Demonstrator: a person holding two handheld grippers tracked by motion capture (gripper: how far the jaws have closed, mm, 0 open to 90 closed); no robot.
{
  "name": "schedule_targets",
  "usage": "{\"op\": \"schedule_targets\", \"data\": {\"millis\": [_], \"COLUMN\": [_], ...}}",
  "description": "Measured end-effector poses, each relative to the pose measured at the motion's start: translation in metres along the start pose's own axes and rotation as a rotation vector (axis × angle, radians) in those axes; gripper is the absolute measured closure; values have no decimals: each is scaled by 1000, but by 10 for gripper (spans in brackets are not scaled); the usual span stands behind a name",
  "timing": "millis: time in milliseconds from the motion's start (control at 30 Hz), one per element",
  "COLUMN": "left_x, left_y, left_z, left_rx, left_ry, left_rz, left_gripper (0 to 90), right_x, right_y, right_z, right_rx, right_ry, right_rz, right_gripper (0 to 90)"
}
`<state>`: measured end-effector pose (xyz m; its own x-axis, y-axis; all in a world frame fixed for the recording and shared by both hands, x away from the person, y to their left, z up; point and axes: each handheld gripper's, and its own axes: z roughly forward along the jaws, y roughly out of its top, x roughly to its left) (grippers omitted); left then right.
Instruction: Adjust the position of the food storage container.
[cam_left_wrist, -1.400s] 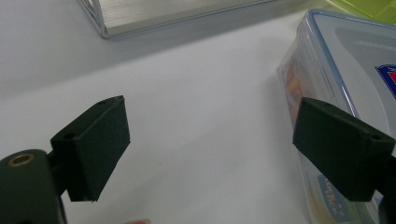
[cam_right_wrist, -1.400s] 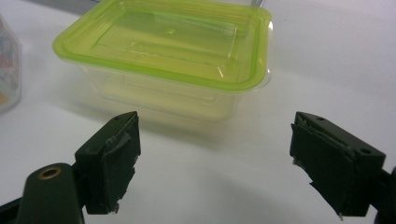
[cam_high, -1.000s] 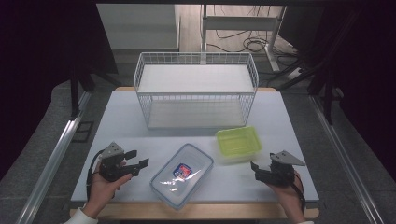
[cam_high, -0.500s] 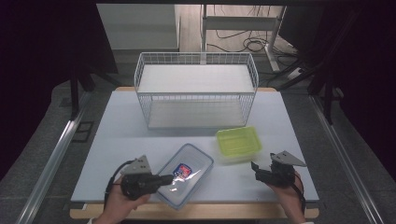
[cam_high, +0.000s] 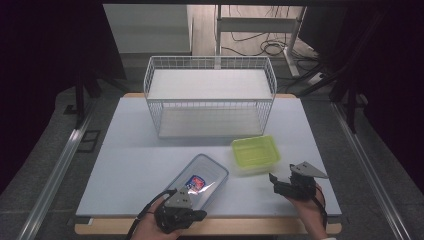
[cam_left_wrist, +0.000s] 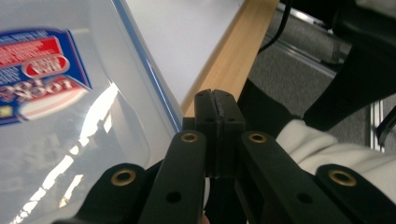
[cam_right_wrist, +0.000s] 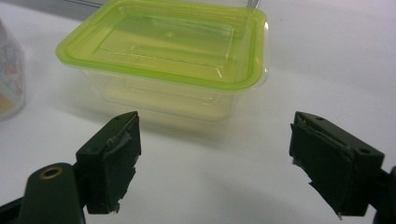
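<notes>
The left gripper (cam_high: 195, 214), jaws together, sits at the near corner of the clear rectangular blue-rimmed box (cam_high: 199, 179), whose long axis runs diagonally toward the yellow-green lidded tub (cam_high: 255, 152); the right gripper (cam_high: 278, 182), jaws apart, faces that tub.

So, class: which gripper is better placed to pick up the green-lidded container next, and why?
Right. The right gripper faces the green-lidded container with its jaws open and nothing between them, while the left gripper is shut, beside the clear blue-rimmed container.

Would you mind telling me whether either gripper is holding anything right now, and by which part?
Nothing is held. The left gripper is shut on nothing beside the clear container; the right gripper is open before the green container.
</notes>
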<state>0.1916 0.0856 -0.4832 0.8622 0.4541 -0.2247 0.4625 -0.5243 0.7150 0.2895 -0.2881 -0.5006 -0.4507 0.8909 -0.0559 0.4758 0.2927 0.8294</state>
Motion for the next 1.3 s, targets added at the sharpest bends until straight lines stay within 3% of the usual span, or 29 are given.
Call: {"op": "schedule_targets", "data": {"millis": [267,433,767,1300], "left_x": [-3,-2,-2,19], "left_y": [-3,-5,-8,-28], "left_z": [1,-4,-11,-39], "left_rx": [24,14,40,47], "left_ry": [10,0,54,133], "left_rz": [31,26,61,-1], "left_gripper": [900,900,900,900], "right_x": [-1,-2,-2,-3], "right_y": [0,-1,-1,-2], "right_z": [-1,0,0,0], "right_rx": [-1,2,3,7], "right_ry": [-4,-3,-5,-8], "right_rz": [2,2,3,5], "right_gripper": [170,170,170,169]}}
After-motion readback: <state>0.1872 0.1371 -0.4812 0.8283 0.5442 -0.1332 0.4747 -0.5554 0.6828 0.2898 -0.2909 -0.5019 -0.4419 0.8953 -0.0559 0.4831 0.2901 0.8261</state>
